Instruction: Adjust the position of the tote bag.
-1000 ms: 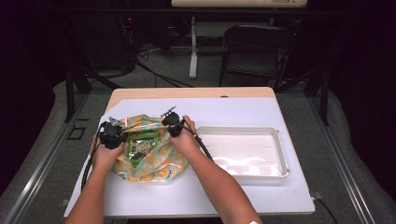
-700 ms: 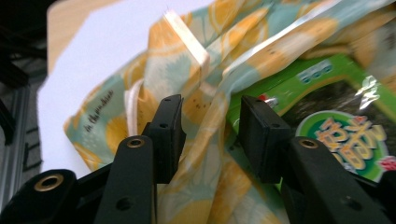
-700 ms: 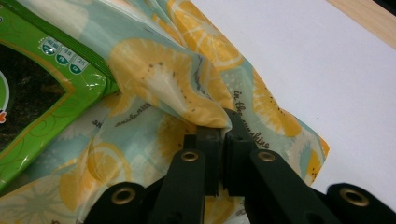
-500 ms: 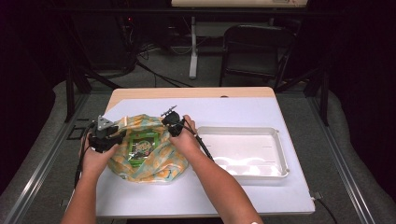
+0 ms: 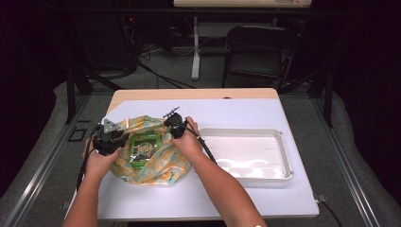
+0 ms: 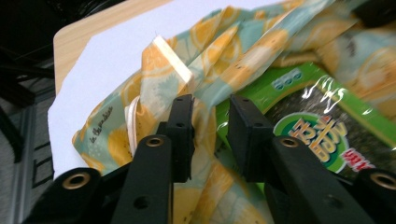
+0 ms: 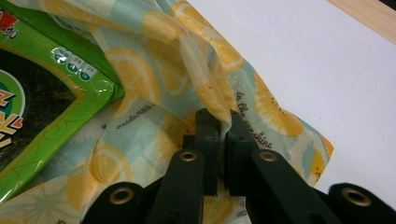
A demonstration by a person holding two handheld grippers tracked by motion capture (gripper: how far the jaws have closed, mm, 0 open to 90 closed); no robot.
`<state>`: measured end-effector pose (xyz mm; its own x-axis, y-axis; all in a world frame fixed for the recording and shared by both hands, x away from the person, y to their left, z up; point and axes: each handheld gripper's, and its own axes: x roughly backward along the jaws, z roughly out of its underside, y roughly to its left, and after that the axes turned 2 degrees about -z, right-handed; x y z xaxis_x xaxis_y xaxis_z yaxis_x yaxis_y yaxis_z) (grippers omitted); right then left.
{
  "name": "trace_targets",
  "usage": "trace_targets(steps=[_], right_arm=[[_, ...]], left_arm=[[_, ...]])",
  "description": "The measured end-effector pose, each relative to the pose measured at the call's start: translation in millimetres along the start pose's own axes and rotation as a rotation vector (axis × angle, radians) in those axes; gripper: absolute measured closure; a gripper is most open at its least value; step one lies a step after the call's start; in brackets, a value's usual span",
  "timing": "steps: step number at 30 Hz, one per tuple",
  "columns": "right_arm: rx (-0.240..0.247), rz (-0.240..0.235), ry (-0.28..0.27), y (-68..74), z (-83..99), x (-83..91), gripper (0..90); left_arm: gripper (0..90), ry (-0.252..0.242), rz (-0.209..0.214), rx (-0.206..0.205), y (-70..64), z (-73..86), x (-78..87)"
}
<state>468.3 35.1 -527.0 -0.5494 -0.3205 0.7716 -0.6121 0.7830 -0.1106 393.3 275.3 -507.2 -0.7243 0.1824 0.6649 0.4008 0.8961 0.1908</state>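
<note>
On the left half of the worktop (image 5: 246, 198) lies a lemon-print bag (image 5: 156, 163) with a green snack packet (image 5: 142, 147) in its open mouth. The left tool (image 6: 210, 126) is at the left side of the bag; its 2 jaws stand apart, with a fold of the bag's edge between them, and I cannot tell if they touch the fabric. The right tool (image 7: 219, 135) is at the far right side of the bag, and its jaws are pressed together on a thin fold of the printed edge (the fold rises up out of the jaws). In the high view the left tool (image 5: 108, 137) and the right tool (image 5: 176, 124) are at opposite sides of the bag's mouth, with the packet between them. A white tray (image 5: 279, 158) stands just to the right of the bag, on the right half of the worktop.
</note>
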Motion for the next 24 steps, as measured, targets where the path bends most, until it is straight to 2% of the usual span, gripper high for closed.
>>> trace_targets(steps=[6, 9, 11, 13, 16, 18, 21, 24], right_arm=[[-0.013, -0.015, -0.004, -1.5, 0.7, 2.9, 85.5], [-0.009, -0.024, -0.003, -2.4, 0.7, 4.5, 83.4], [-0.027, -0.033, -0.032, -1.2, 1.5, 4.3, 81.3], [-0.024, -0.044, -0.030, -1.3, 1.2, 6.6, 76.7], [-0.033, -0.066, -0.055, -1.9, 0.3, 13.3, 70.8], [-0.018, -0.077, -0.074, -2.2, -0.7, 20.1, 67.7], [-0.021, -0.094, -0.125, -0.2, -2.4, 30.9, 63.9], [0.006, -0.100, -0.160, 1.6, -5.0, 42.5, 62.6]], left_arm=[[82.3, 0.045, -0.008, -0.013, -1.6, 3.7, -9.2], [85.9, 0.057, -0.025, -0.019, -2.3, 4.8, -12.5], [87.4, 0.061, -0.018, -0.015, -1.4, 4.9, -13.5], [88.6, 0.060, -0.021, -0.015, -1.0, 5.1, -14.1], [89.6, 0.052, -0.029, -0.007, -0.3, 5.4, -15.9], [89.6, 0.048, -0.037, -0.001, 0.1, 5.1, -17.4], [89.7, 0.048, -0.043, 0.008, 0.9, 4.6, -19.6], [89.8, 0.048, -0.055, 0.016, 2.0, 4.8, -23.2]])
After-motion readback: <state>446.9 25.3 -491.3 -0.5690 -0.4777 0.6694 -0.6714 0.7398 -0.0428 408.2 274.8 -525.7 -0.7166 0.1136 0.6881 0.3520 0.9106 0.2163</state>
